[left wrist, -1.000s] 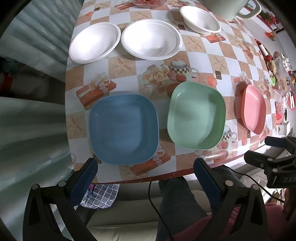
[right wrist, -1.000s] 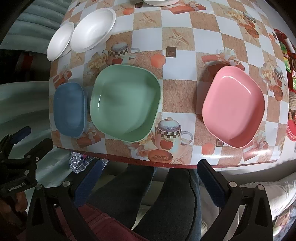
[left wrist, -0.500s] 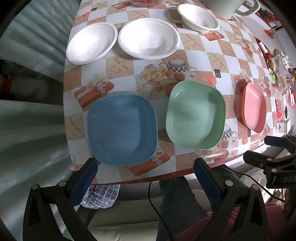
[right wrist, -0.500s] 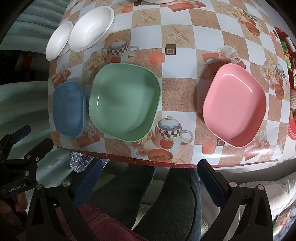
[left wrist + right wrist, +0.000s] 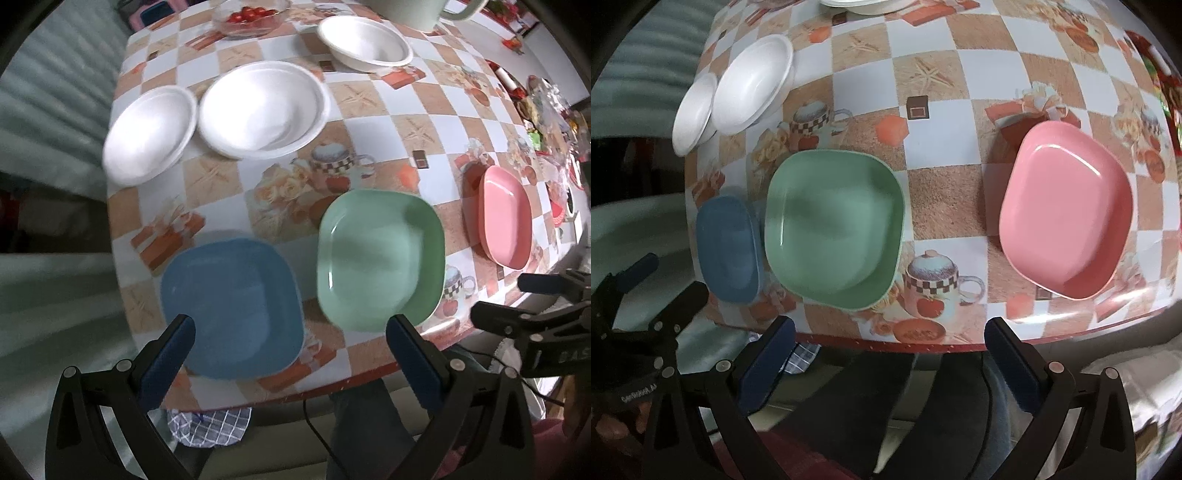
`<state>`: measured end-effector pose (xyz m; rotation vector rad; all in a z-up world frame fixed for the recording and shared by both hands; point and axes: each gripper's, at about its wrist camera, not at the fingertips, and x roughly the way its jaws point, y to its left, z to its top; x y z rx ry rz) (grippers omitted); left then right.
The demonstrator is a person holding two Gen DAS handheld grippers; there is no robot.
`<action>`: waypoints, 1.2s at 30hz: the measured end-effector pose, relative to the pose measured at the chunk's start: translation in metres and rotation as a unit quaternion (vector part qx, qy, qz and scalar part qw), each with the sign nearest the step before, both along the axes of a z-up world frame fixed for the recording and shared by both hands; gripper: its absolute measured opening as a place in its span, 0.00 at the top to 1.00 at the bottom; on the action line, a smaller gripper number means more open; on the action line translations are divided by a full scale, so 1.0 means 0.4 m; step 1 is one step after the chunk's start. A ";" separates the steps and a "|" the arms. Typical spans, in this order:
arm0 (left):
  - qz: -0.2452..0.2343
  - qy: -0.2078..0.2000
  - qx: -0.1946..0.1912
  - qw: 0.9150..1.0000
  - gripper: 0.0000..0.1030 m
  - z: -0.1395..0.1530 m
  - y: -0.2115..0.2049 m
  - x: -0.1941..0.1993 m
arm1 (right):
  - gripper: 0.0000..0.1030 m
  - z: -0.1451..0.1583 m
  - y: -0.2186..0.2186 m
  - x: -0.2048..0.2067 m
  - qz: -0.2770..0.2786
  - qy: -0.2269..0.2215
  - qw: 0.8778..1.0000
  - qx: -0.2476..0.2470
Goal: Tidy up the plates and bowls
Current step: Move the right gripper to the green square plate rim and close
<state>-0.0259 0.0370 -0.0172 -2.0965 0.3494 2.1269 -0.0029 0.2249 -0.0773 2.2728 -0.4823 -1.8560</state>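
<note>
1. Both my claws have pushed forward toward the table; the blue plate (image 5: 231, 308) now sits just ahead of my left gripper (image 5: 290, 334).
2. Green plate (image 5: 834, 229) beside it, pink plate (image 5: 1067, 208) well apart.
3. Left gripper and right gripper (image 5: 890, 341) gape wide, empty; stacking has not started.

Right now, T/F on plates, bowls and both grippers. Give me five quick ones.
1. The green plate lies between the blue plate and the pink plate. True.
2. The left gripper is shut on the blue plate. False: open, holding nothing.
3. Three white bowls sit beyond the coloured plates. True.
4. The pink plate is stacked on the green one. False: they lie apart.
5. The right gripper is open. True.
</note>
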 end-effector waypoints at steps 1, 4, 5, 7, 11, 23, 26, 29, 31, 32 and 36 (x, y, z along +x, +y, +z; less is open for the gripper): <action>-0.005 0.007 0.005 1.000 0.00 -0.002 0.008 -0.004 | 0.00 -0.007 0.004 -0.001 -0.008 -0.004 1.000 -0.002; -0.019 0.010 0.016 1.000 0.00 -0.020 0.029 -0.022 | 0.00 -0.029 0.015 -0.008 -0.030 -0.005 1.000 -0.005; -0.023 0.010 0.019 1.000 0.00 -0.029 0.037 -0.030 | 0.00 -0.035 0.016 -0.009 -0.034 -0.003 0.999 0.002; -0.030 0.013 0.022 0.999 0.00 -0.042 0.048 -0.043 | 0.00 -0.052 0.020 -0.017 -0.043 0.000 0.999 0.012; -0.050 0.014 0.024 0.998 0.00 -0.079 0.061 -0.073 | 0.00 -0.101 0.036 -0.027 -0.078 -0.009 0.997 0.006; -0.087 -0.012 0.027 0.996 0.00 -0.185 0.086 -0.135 | 0.00 -0.189 0.038 -0.074 -0.097 -0.016 0.995 0.021; -0.087 -0.018 0.035 0.995 0.00 -0.203 0.106 -0.141 | 0.00 -0.186 0.054 -0.087 -0.085 -0.011 0.995 0.041; -0.088 -0.025 0.044 0.995 0.00 -0.225 0.120 -0.150 | 0.00 -0.190 0.072 -0.103 -0.077 -0.010 0.995 0.055; -0.090 -0.027 0.052 0.994 0.00 -0.239 0.135 -0.155 | 0.00 -0.194 0.081 -0.105 -0.077 -0.014 0.995 0.062; -0.089 -0.029 0.053 0.994 0.00 -0.245 0.138 -0.155 | 0.00 -0.197 0.087 -0.106 -0.077 -0.016 0.995 0.063; -0.072 -0.045 0.067 0.994 0.00 -0.277 0.132 -0.163 | 0.00 -0.198 0.103 -0.112 -0.066 -0.014 0.995 0.077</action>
